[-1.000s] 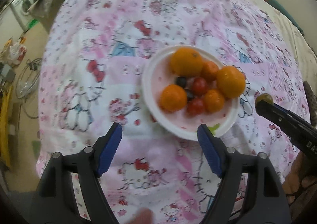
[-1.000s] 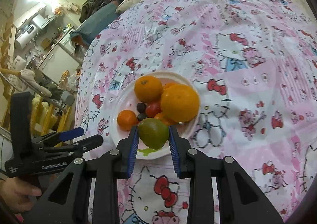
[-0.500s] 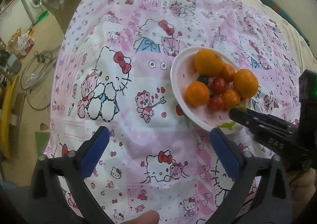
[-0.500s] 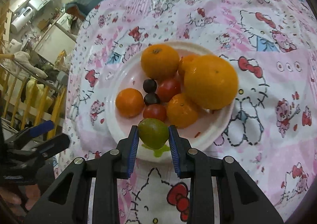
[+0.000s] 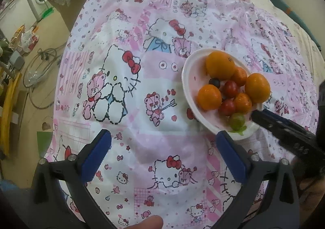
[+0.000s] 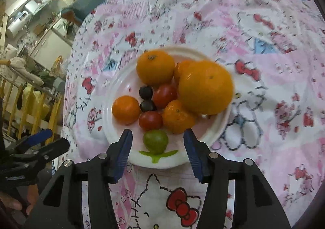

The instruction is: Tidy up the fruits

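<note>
The green fruit (image 6: 156,141) sits on the white plate (image 6: 113,127) at its near rim, on a printed green leaf mark. It lies between the jaws of the right gripper (image 6: 157,146), which have just been opening; neither pad touches it, so it rests free. The left gripper (image 5: 160,158) hangs wide open over the bare pink tablecloth (image 5: 126,32) to the left of the plate, holding nothing.

The main risk is the fruit's place: so close to the rim, a brush from either blue pad as the right gripper pulls away could roll it off onto the cloth. The plate is crowded too. The large orange (image 6: 205,87), the smaller oranges and the red tomatoes (image 6: 150,120) lie touching one another, with two dark berries (image 6: 146,92) among them. A knock to one could shift its neighbours. The plate looks light, and the cloth beneath it seems slick, so a snag on the rim may slide or tip it.
</note>
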`<state>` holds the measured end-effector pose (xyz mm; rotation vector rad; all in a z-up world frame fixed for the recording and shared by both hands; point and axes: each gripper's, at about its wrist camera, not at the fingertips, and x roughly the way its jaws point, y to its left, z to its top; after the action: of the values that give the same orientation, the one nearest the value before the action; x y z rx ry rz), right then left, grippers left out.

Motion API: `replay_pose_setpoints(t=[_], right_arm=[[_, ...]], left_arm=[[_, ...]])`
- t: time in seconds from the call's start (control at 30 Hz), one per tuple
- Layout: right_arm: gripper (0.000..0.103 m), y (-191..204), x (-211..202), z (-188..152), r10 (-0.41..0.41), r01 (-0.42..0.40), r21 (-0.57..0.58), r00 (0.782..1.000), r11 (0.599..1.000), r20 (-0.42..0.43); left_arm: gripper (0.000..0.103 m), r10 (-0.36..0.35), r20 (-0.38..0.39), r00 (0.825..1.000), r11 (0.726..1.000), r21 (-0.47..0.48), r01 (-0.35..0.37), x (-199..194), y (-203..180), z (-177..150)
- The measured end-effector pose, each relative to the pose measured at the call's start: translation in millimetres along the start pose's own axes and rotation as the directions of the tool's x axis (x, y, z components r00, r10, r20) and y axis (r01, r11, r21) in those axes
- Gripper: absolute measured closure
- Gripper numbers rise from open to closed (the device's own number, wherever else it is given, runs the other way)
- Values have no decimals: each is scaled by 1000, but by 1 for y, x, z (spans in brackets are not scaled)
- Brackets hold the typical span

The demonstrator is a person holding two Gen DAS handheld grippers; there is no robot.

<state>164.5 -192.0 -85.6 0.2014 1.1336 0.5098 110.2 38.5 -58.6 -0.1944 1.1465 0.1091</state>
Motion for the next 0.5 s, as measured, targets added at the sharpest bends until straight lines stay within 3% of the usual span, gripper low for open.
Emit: replay_pose_setpoints(t=[0.2,0.37,0.5], right_arm=[[41,3,-45,-2,3,-5,18,997,1000,78],[24,14,-80,-17,-40,41,0,989,999,144],[19,20,-106,-34,-78,85,-23,975,996,208]], left_arm=[[1,-75,59,995,997,14,75,-18,-8,-3],[1,-69,144,987,995,78,58,-43,-20,-10],[1,-76,205,976,993,105,55,-64,-25,-24]])
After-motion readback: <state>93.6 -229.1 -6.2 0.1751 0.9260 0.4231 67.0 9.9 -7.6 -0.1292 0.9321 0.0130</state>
